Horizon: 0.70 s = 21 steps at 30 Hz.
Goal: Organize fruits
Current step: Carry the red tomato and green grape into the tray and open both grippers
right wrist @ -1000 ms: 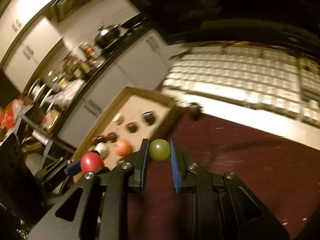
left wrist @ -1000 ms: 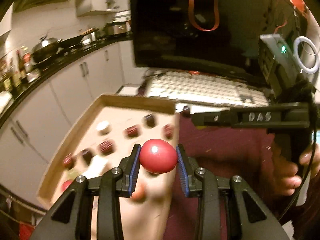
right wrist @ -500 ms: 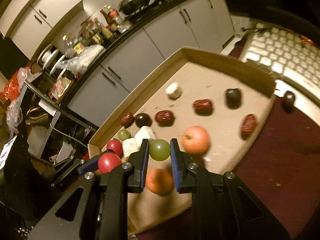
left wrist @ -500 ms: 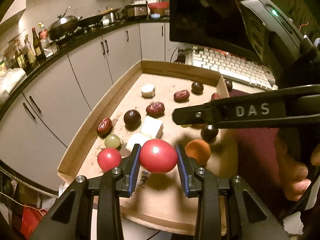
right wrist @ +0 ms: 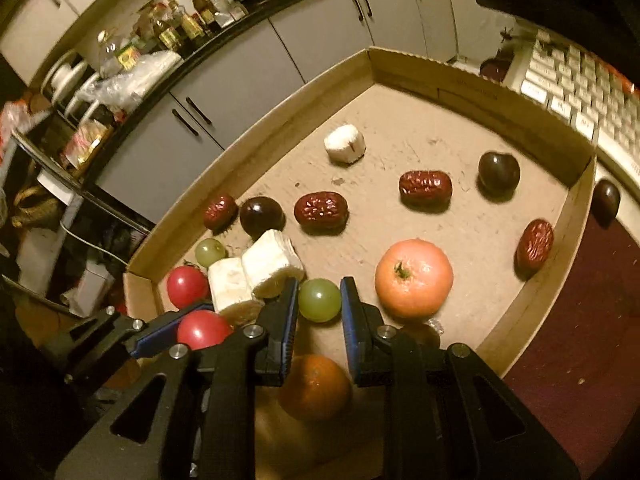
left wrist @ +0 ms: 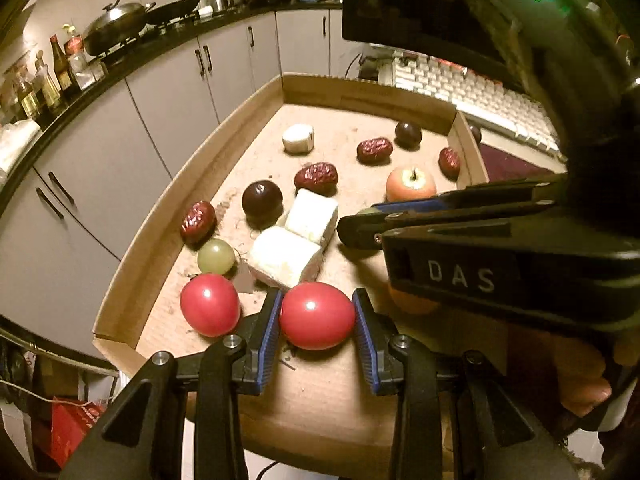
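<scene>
Red tomatoes [left wrist: 210, 305]: two; green grapes [right wrist: 319, 300]: two

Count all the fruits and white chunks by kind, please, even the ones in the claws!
Red dates: 4
Dark plums: 3
White chunks: 3
Red tomatoes: 2
Green grapes: 2
Apple: 1
Orange: 1
Total: 16

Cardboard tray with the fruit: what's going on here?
A person holds a gripper in each hand over the cardboard tray. The left gripper is shut on a red tomato; the right gripper is shut on a green grape. Both fruits hang just above the near end of the tray, not yet released. Lying in the tray there are another tomato and another grape, plus dates, dark plums, white chunks, an apple and an orange.
</scene>
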### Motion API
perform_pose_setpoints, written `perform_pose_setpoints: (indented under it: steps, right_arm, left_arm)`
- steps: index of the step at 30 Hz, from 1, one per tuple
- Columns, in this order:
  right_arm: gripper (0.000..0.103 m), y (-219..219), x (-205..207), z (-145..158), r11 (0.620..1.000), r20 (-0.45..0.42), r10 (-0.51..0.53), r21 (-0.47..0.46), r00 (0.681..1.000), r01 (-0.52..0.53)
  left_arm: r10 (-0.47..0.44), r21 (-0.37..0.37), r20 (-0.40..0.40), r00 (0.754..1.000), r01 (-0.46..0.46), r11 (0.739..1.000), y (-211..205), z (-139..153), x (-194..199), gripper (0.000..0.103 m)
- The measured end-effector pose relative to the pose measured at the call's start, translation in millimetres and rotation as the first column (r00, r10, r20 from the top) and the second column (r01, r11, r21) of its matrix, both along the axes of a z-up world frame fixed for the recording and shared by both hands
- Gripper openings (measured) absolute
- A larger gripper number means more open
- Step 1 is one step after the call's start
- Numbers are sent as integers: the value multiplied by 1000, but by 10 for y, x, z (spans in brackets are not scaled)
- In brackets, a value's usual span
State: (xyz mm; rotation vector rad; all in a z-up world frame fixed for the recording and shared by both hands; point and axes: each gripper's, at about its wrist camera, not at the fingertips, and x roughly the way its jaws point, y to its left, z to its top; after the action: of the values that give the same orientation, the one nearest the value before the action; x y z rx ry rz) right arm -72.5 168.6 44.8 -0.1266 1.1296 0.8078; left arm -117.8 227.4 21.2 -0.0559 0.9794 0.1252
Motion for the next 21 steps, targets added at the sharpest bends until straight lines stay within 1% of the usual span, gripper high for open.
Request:
perform_pose_setpoints:
  steps: [2, 3, 4, 6, 7, 8, 9, 10, 11, 14, 18, 21]
  right_arm:
    - [23, 15, -15, 8, 1000, 13, 8, -14, 1000, -8]
    - [23, 21, -15, 11, 1000, 15, 11, -17, 1000, -10]
    - [24, 22, -9, 10, 1000, 14, 13, -18, 1000, -13]
    - [25, 20, 9, 12, 1000, 11, 12, -21, 1000, -12]
    - [28, 14, 12, 25, 1000, 19, 12, -28, 1000, -12]
    - [30, 11, 12, 29, 999, 25, 13, -35, 1000, -12]
    - [34, 2, 9, 30, 999, 29, 16, -39, 999, -15]
    - [39, -9, 7, 41, 999, 33, 19, -38, 999, -18]
    - [40, 0, -2, 57, 999, 37, 18, -30, 999, -17]
    - [42, -56, 10, 102, 1000, 41, 2, -4, 999, -2]
    - [43, -182, -9, 206, 1000, 57, -15, 23, 998, 14]
    - [43, -256, -48, 320, 997, 50, -18, 77, 999, 14]
  left_arm:
    - [1, -1, -8, 1000, -1, 1000, 6, -18, 9, 36]
    - [4, -4, -13, 1000, -4, 1000, 16, -27, 13, 39]
    - [10, -6, -15, 1000, -11, 1000, 27, -30, 17, 45]
    - [23, -1, -22, 999, -23, 1000, 50, -33, 35, 53]
    - [23, -5, -25, 999, -23, 1000, 55, -34, 42, 56]
    - [22, -10, -28, 999, -22, 1000, 58, -34, 50, 57]
    - [24, -13, -29, 999, -25, 1000, 58, -37, 60, 59]
    - [29, -16, -29, 999, -29, 999, 55, -34, 61, 59]
    - [34, -19, -26, 999, -34, 999, 54, -31, 60, 59]
    - [72, 4, 17, 997, -72, 997, 48, 44, 6, 60]
    - [102, 41, 100, 990, -106, 993, 7, 240, -114, 66]
    - [109, 89, 169, 979, -126, 988, -72, 419, -200, 71]
